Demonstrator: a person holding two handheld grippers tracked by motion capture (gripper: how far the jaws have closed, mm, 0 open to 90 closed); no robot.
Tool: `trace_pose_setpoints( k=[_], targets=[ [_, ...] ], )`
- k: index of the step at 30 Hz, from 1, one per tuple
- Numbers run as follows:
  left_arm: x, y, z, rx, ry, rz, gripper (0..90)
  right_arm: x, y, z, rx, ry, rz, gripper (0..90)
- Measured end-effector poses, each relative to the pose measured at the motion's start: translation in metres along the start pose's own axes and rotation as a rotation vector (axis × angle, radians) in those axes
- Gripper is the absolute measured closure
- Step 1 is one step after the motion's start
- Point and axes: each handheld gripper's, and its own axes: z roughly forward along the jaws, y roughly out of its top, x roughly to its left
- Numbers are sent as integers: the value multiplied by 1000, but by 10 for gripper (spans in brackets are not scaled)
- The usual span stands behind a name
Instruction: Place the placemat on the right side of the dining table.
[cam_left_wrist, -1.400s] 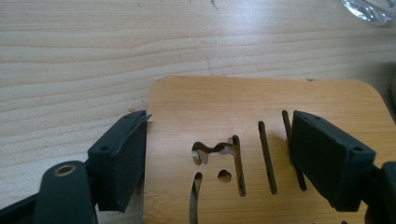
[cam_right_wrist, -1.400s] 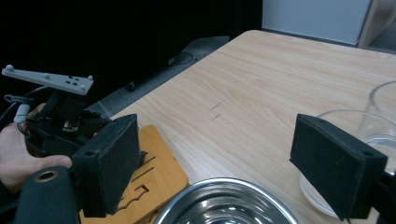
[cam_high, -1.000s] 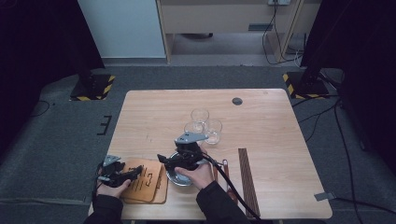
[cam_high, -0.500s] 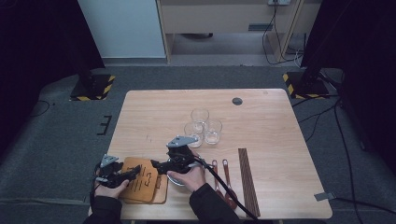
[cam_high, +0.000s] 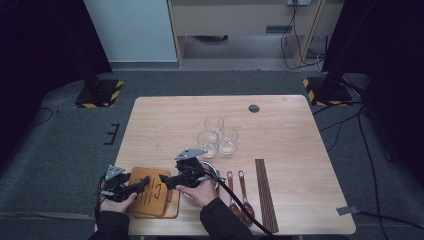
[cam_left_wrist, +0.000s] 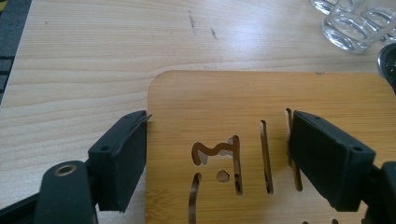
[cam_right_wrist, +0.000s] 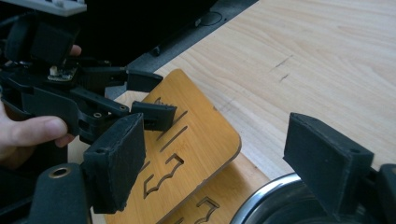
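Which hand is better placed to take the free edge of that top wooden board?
Probably the right: the right gripper is open and faces the raised edge of the top board; the left gripper sits at its other end.

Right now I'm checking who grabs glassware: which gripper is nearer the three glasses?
Right. The right gripper is just below the glasses, beside the steel bowl. The left gripper sits farther toward the table's near-left corner, over the wooden boards.
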Motion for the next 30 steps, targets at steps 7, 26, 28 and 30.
trace_pose_setpoints(
  k=[7, 26, 28, 30],
  targets=[
    [1, 1, -3, -18, -1, -7, 202, 3, -5, 10, 29, 14, 8, 230],
    [0, 2, -6, -33, -2, -9, 202, 6, -16, 28, 105, 44, 23, 382],
    [0, 2, -6, -36, -2, -9, 202, 6, -18, 30, 111, 46, 27, 402],
    [0, 2, -7, -39, -1, -13, 202, 6, -19, 31, 115, 54, 32, 423]
  ],
)
